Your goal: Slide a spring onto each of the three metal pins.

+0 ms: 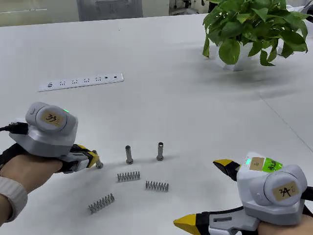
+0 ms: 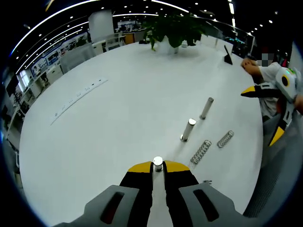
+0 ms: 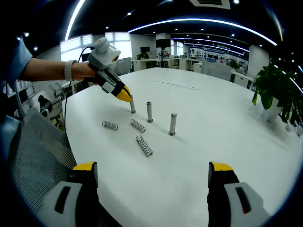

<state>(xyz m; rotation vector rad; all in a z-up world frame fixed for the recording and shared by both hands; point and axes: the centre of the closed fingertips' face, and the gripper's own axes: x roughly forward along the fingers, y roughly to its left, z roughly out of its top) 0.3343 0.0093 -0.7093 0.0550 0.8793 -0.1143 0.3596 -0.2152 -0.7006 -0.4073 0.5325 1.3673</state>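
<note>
Three metal pins stand upright on the white table [image 1: 186, 103]. My left gripper [image 1: 94, 160] is shut on the leftmost pin [image 1: 99, 165], whose round top [image 2: 157, 163] sits between the yellow tips of that gripper [image 2: 158, 168]. The middle pin [image 1: 128, 154] and the right pin [image 1: 160, 151] stand free. Three loose springs lie in front of them: one [image 1: 128, 176] below the middle pin, one [image 1: 157, 185] to its right, one [image 1: 101, 203] nearer me. My right gripper [image 1: 205, 196] hovers open at the lower right, nothing between its jaws [image 3: 152, 168].
A white power strip [image 1: 81, 82] lies at the back left of the table. A potted green plant [image 1: 254, 29] stands at the back right. A mesh chair [image 3: 38, 156] is beside the table's near edge in the right gripper view.
</note>
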